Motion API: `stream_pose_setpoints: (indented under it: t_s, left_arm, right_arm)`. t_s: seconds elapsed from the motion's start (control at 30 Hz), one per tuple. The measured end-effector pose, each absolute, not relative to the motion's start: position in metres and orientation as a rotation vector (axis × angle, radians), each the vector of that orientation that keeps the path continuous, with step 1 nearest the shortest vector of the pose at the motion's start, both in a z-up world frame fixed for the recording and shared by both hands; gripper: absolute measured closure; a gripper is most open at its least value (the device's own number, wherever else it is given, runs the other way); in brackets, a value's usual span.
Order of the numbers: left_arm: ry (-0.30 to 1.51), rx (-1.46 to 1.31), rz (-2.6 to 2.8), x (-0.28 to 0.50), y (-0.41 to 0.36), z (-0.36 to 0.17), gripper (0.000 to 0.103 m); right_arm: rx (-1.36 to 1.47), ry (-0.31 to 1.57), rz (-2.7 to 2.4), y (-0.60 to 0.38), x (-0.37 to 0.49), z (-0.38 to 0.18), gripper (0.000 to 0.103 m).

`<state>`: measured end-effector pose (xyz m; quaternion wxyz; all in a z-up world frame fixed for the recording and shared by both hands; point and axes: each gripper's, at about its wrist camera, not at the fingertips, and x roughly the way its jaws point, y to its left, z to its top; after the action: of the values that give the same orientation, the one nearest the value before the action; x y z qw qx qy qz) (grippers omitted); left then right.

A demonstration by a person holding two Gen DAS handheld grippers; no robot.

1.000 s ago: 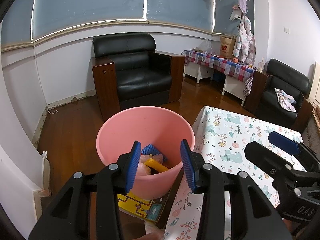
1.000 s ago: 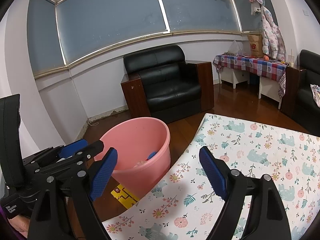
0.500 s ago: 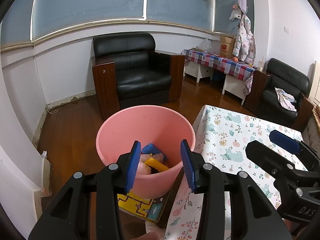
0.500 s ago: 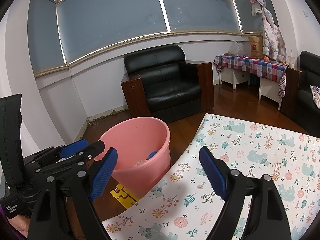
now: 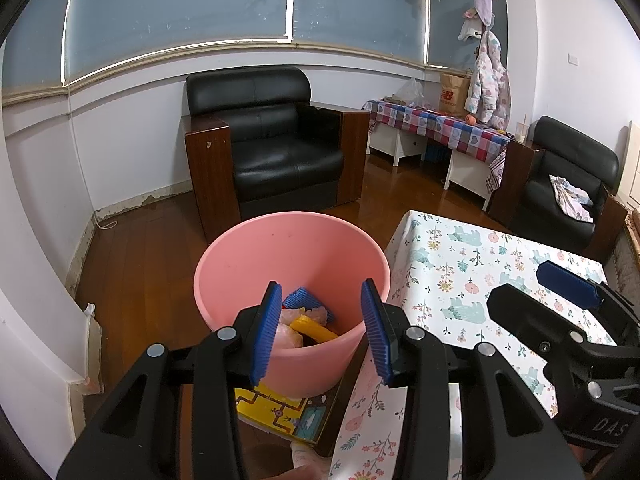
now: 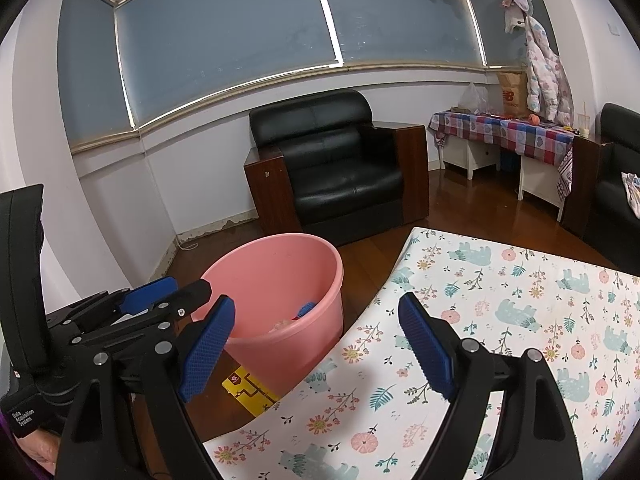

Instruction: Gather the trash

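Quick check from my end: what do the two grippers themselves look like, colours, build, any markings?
Both match: the left gripper and right gripper have black plastic frames with triangular cut-outs and silver rivets, ending in blue ribbed pads. The right gripper's body shows white lettering, partly readable as "DAS"; the left gripper's body carries a white label reading "Data Acquisition System". No cables show.

Black armchair (image 5: 272,148) below blinded windows (image 5: 180,12)

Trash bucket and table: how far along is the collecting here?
Done: the pink bucket already holds several scraps. In hand: nothing; the left tool and right tool are both open and empty. Left: no trash shows on the visible flowered tablecloth, so the job looks nearly finished.
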<state>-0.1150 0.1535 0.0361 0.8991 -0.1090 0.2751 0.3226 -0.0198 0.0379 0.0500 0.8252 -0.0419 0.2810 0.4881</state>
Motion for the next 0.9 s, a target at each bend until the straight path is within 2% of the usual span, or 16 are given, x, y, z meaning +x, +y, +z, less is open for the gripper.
stream_pose_setpoints:
  t_s: [0.9]
  left_arm:
    - [0.565,-0.216,0.672,-0.1169,0.1531,0.0369,0.061]
  right_arm:
    - [-0.071,0.577,1.028,0.0309,-0.0224,0.0542,0.021]
